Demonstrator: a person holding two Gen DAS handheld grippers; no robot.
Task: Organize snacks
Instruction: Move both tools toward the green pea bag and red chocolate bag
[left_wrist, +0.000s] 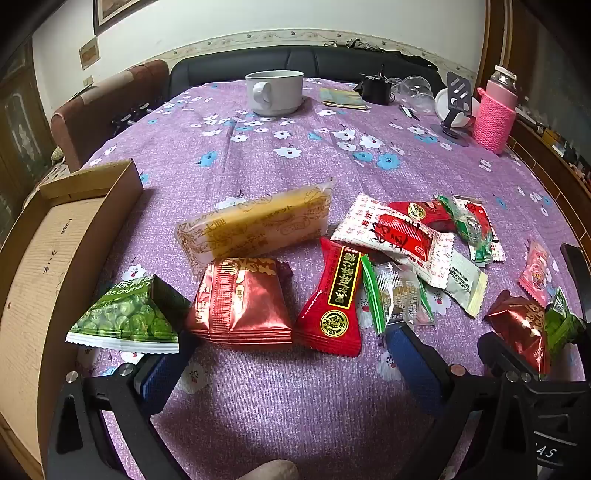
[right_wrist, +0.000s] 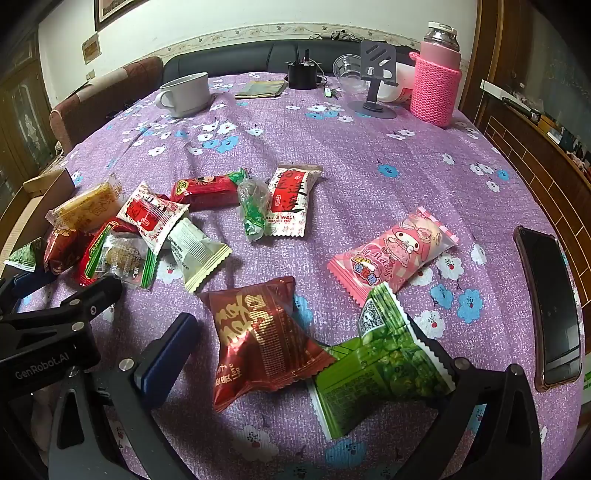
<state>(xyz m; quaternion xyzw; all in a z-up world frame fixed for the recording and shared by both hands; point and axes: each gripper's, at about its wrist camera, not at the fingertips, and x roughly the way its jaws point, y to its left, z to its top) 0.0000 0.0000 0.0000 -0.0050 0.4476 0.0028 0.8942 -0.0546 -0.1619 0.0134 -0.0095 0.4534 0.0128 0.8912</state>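
Rightward, bare tablecloth (right_wrist: 369, 177) separates snack packets (right_wrist: 266, 339) from phone (right_wrist: 550, 302)

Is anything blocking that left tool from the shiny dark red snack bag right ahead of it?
Nothing visible. The left tool stands open over bare cloth, and the dark red bag lies just ahead, flanked by a green pea packet and a red candy packet.

You see both pictures bent round like a fishbowl, with black corners. The light is soft and a bit dim, coming from above. The shiny red snack bag (right_wrist: 258, 332) shows bright glare. Small soft shadows sit under the packets. The purple cloth (left_wrist: 295, 166) looks sharp in the middle and fuzzy near the edges.
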